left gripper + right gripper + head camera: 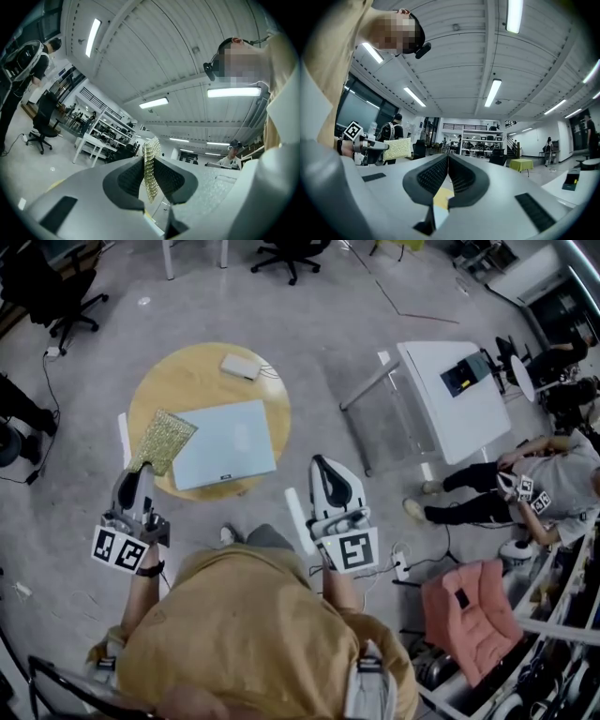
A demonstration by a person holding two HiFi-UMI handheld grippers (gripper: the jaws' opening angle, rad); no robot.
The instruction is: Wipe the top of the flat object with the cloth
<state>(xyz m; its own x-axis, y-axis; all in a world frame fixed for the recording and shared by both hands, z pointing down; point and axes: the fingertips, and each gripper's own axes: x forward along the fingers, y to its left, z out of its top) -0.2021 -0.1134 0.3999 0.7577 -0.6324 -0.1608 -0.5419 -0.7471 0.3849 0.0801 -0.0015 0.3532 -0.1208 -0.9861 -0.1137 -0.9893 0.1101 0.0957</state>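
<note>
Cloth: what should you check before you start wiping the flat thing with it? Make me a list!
1. Cloth gripped: ok. It is pinched between the left gripper fingers.
2. Top of the flat object free of other things: ok.
3. Cloth over the flat object: not ok. In the head view it shows to the left of it, above the round table.
4. Right gripper out of the way: ok. It is shut on nothing, off to the table's right.
5. Flat object will stay put when rubbed: cannot tell.
</note>
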